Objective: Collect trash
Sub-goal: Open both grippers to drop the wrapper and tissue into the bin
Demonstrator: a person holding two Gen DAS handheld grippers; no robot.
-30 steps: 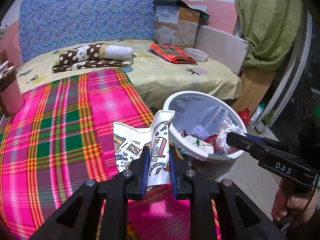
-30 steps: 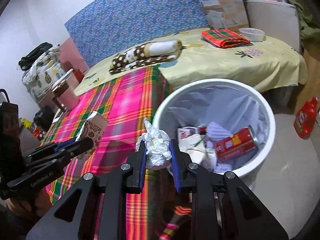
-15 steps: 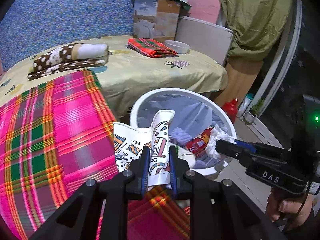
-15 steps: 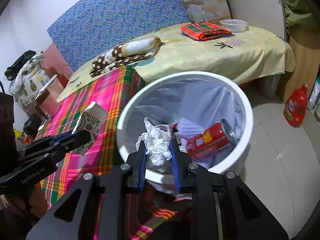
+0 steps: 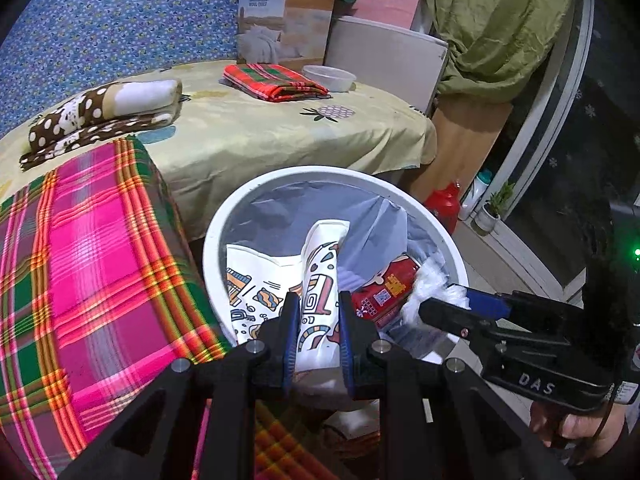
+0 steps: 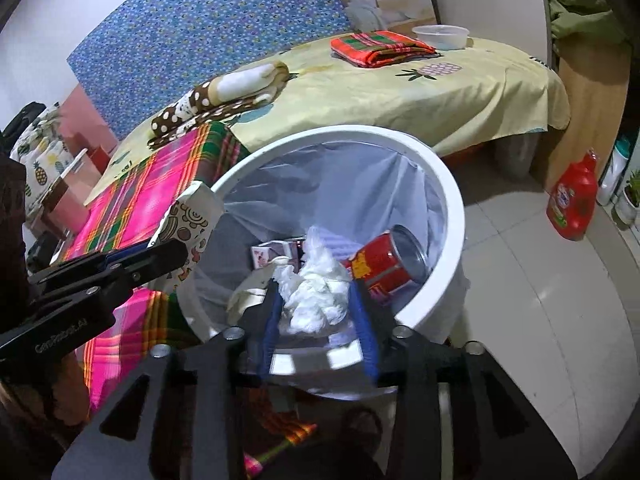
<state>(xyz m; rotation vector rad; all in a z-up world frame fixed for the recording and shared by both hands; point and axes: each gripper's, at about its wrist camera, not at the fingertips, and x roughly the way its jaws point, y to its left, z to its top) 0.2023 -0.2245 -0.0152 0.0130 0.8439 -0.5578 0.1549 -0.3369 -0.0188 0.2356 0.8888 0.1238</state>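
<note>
A white round trash bin (image 5: 212, 240) with a clear liner stands beside the bed; it also shows in the right wrist view (image 6: 452, 200). My left gripper (image 5: 318, 320) is shut on a patterned paper wrapper (image 5: 320, 280) and holds it over the bin's near rim. My right gripper (image 6: 320, 304) has widened around a crumpled white tissue (image 6: 316, 296), which sits loosely between its fingers over the bin. A red can (image 6: 384, 260) and a small carton (image 6: 272, 254) lie inside the bin.
A bed with a pink plaid blanket (image 5: 80, 260) lies to the left, a yellow sheet (image 5: 280, 128) behind the bin. A folded plaid cloth (image 5: 276, 84), a white bowl (image 5: 328, 76) and a box (image 5: 284, 24) sit far back. A red detergent bottle (image 6: 572, 204) stands on the tiled floor.
Both grippers moved from beside the bin to over its opening. My right gripper's fingers have spread apart around the tissue. The left still clamps the wrapper.
</note>
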